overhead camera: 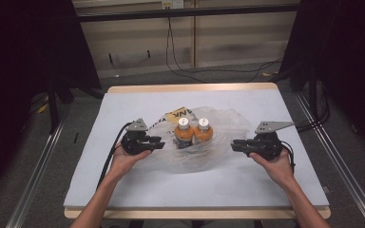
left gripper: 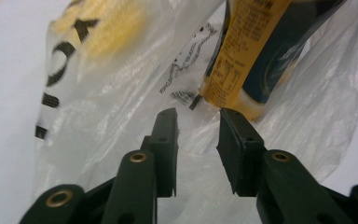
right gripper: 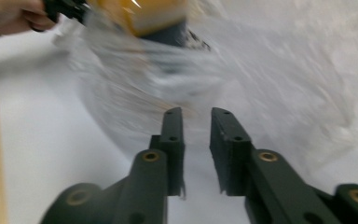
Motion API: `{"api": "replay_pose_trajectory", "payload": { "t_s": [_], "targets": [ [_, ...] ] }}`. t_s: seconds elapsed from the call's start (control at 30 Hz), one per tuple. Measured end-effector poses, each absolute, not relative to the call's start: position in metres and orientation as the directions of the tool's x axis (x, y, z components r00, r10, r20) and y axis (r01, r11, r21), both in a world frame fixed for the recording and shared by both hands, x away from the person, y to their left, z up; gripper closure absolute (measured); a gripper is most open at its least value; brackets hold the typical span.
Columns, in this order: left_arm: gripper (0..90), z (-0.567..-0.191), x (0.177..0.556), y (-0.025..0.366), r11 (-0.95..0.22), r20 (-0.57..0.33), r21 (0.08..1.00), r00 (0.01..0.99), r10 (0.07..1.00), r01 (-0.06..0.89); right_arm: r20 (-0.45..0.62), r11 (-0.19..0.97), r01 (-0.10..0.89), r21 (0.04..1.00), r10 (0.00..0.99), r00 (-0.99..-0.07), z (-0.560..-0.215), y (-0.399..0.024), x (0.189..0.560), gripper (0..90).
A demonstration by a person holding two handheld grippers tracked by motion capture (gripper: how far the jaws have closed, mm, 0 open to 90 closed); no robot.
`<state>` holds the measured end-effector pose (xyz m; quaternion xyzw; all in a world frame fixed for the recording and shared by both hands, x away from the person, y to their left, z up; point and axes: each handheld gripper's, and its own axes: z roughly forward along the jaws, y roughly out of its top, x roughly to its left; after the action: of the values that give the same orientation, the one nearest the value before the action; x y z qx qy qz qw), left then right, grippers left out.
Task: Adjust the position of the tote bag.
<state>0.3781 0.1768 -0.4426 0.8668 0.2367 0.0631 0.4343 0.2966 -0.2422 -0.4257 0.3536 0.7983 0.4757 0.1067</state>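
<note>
Two orange juice bottles with white caps (overhead camera: pixel 193 131) stand side by side, touching, in the middle of a crumpled clear plastic bag (overhead camera: pixel 223 124) that lies spread on the pale grey counter (overhead camera: pixel 247 180). The work in hand looks like gathering or opening that bag around the bottles, one gripper at each flank.

The left gripper (overhead camera: pixel 158 144) sits just beside the bag's left edge, its fingers (left gripper: pixel 167 140) standing a little apart with only loose film between them — nothing pinched. The right gripper (overhead camera: pixel 235 145) hangs at the bag's right side, its fingers (right gripper: pixel 173 140) also slightly spread and holding nothing; the film lies just ahead of them, blurred in the right gripper view.

To do the step well, I judge each hand should take a single fold of the rim rather than a thick bunch, and at matching heights, so the bag lifts evenly and the bottles are not tipped. The bottles are tall and narrow, so a sideways tug on the film beneath them could topple them.

A yellow printed card or label with black lettering (overhead camera: pixel 178 114) lies in or under the bag behind the bottles. Beyond the counter's wooden edge (overhead camera: pixel 190 88), black cables (overhead camera: pixel 180 66) trail across the floor — well clear of the work.
</note>
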Motion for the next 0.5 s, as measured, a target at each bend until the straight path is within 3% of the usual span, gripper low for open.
{"api": "replay_pose_trajectory", "payload": {
  "t_s": [0.2, 0.4, 0.5],
  "targets": [
    [73.6, -0.439, 0.380, 0.173, -0.522, -0.083, 0.779, 0.882, 0.464, 0.348, 0.155, 0.286, 0.425, 0.859, 0.647, -0.747, -0.406, -0.236, 0.298, 86.7],
    [79.0, -0.443, 0.386, 0.160, -0.558, -0.091, 0.750, 0.891, 0.444, 0.355, 0.130, 0.320, 0.401, 0.858, 0.620, -0.773, -0.392, -0.213, 0.332, 90.0],
    [80.0, -0.449, 0.390, 0.154, -0.579, -0.092, 0.735, 0.898, 0.430, 0.352, 0.142, 0.358, 0.440, 0.824, 0.620, -0.771, -0.402, -0.201, 0.352, 90.0]
  ]
}}
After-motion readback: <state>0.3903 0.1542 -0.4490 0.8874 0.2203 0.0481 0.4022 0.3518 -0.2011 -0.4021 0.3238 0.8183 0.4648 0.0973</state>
